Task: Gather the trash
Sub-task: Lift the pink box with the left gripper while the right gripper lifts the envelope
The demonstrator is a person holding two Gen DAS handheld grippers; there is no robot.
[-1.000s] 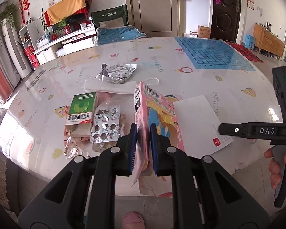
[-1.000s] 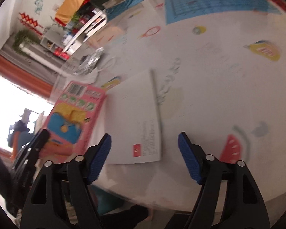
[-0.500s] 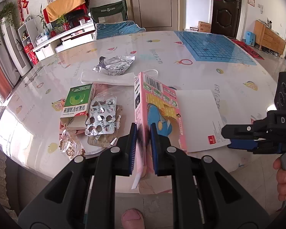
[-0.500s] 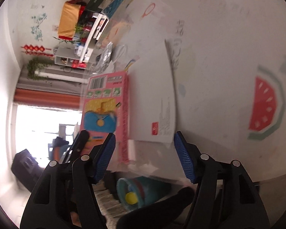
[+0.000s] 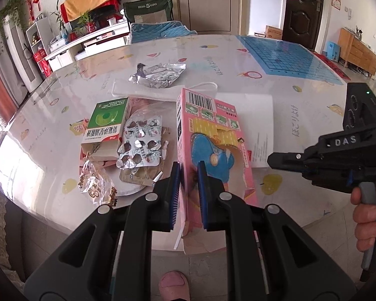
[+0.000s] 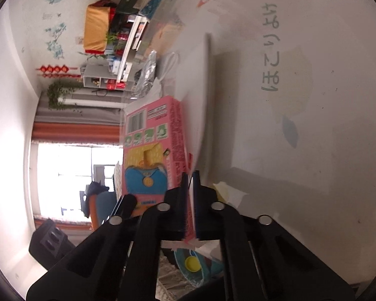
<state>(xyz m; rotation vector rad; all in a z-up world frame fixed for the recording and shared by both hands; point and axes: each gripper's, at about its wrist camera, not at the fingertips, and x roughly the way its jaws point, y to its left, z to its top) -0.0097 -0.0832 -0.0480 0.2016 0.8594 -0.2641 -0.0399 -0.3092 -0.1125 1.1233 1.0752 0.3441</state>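
Observation:
My left gripper (image 5: 188, 188) is shut on a pink carton (image 5: 208, 135) and holds it on edge over the table's near rim. The carton also shows in the right wrist view (image 6: 150, 150). My right gripper (image 6: 191, 200) is turned on its side and shut on the near edge of a white paper sheet (image 6: 193, 92). The same sheet (image 5: 253, 118) lies right of the carton, and the right gripper (image 5: 275, 161) shows at its corner. A green medicine box (image 5: 105, 128), a foil blister pack (image 5: 140, 145), crumpled foil (image 5: 160, 75), a white face mask (image 5: 150, 90) and a clear wrapper (image 5: 95, 183) lie on the table.
The round table (image 5: 275, 57) has a glossy fruit-print cover and a blue grid mat (image 5: 288, 60) at the far right. A chair (image 5: 158, 28) stands behind it. A blue bin with a yellow item (image 6: 193, 263) sits on the floor below the table edge.
My right gripper rolled onto its side, came in to the sheet's near edge and closed on it. My left gripper kept its hold on the pink carton.

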